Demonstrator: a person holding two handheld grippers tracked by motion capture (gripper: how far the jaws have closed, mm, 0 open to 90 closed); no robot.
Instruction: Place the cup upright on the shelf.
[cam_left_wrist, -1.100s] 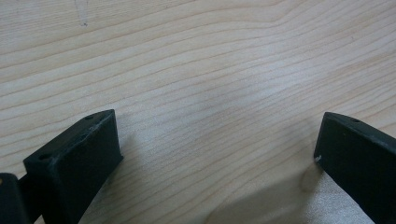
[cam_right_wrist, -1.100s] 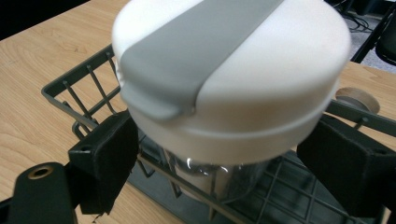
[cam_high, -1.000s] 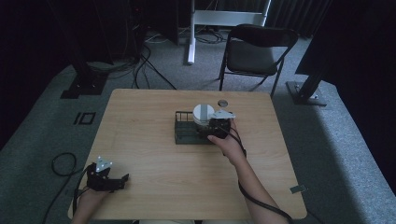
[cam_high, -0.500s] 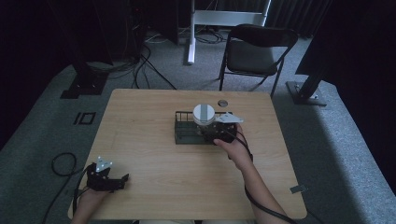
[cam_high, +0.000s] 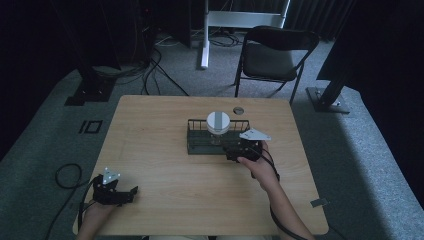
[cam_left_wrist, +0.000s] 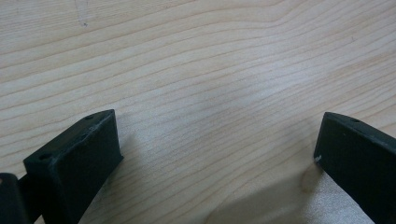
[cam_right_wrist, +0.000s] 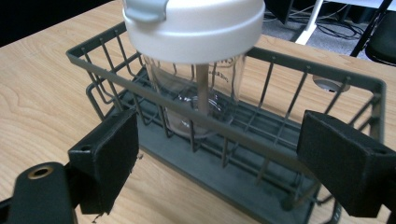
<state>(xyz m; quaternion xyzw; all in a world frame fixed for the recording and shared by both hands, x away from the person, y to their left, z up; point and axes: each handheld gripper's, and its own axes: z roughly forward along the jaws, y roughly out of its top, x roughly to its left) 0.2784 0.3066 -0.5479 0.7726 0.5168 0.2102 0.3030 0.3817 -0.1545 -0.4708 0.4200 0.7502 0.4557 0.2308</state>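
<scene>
Right gripper (cam_right_wrist: 217, 163) view shows clear jar (cam_right_wrist: 196, 100) with white lid (cam_right_wrist: 194, 25) upright inside wire basket (cam_right_wrist: 327, 84), jaws wide apart at basket's near wall, high view adds left gripper (cam_high: 116, 192) at near counter (cam_high: 165, 165) corner, jaws open, well apart

My black right gripper (cam_right_wrist: 219, 158), dark grey wire basket (cam_right_wrist: 299, 154), clear glass jar (cam_right_wrist: 194, 88) with white lid (cam_right_wrist: 196, 23), light wood-grain table (cam_left_wrist: 196, 60), grey carpet (cam_high: 360, 150)

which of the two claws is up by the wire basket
The right claw: it sits open at the near side of the wire basket holding the clear jar. The left claw rests at the table's near left corner, over bare wood.
</scene>
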